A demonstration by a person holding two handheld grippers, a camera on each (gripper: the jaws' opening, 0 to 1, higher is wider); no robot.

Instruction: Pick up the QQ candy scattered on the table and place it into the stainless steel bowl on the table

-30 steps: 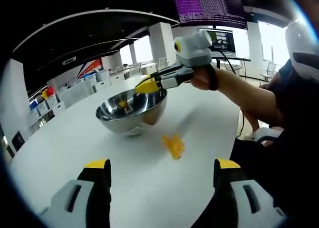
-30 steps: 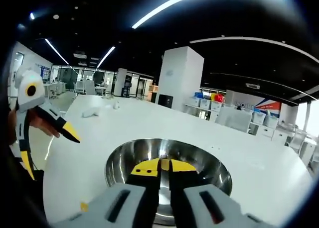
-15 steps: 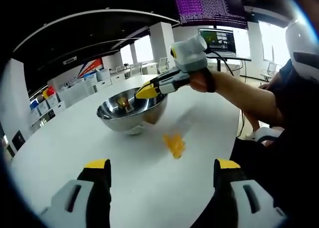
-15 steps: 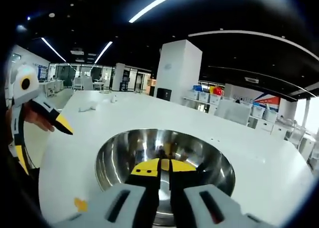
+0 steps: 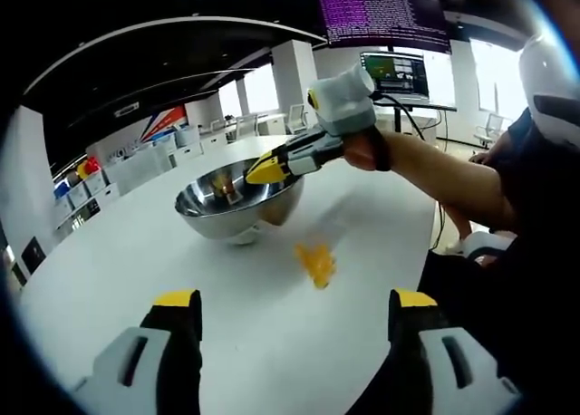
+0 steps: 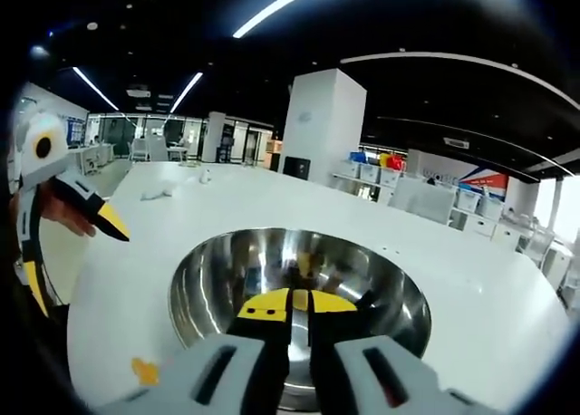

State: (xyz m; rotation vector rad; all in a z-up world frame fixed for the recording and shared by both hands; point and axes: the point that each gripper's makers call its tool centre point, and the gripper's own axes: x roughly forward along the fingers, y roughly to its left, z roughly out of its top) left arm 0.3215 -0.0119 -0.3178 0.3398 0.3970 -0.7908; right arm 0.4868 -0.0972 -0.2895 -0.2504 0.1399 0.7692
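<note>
The stainless steel bowl (image 5: 237, 211) stands on the white table, with a yellow candy (image 5: 223, 191) inside it. More yellow QQ candy (image 5: 317, 265) lies loose on the table just right of the bowl. My right gripper (image 5: 261, 170) hovers over the bowl's rim (image 6: 195, 270). Its jaws are shut, and a small yellow piece fills the slit between the tips of my right gripper (image 6: 299, 300). My left gripper (image 5: 294, 301) hangs open above the table, short of the loose candy, with nothing between its jaws. It also shows as my left gripper (image 6: 72, 252), beside a loose candy (image 6: 143, 371).
The white table (image 5: 136, 270) runs long and wide around the bowl. A person's arm (image 5: 435, 175) holds the right gripper. Monitors (image 5: 394, 30) stand behind the table's far right. A small white object (image 6: 161, 194) lies far off on the table.
My right gripper has drifted a little lower and further over the bowl, jaws still shut. The left gripper has not moved.
</note>
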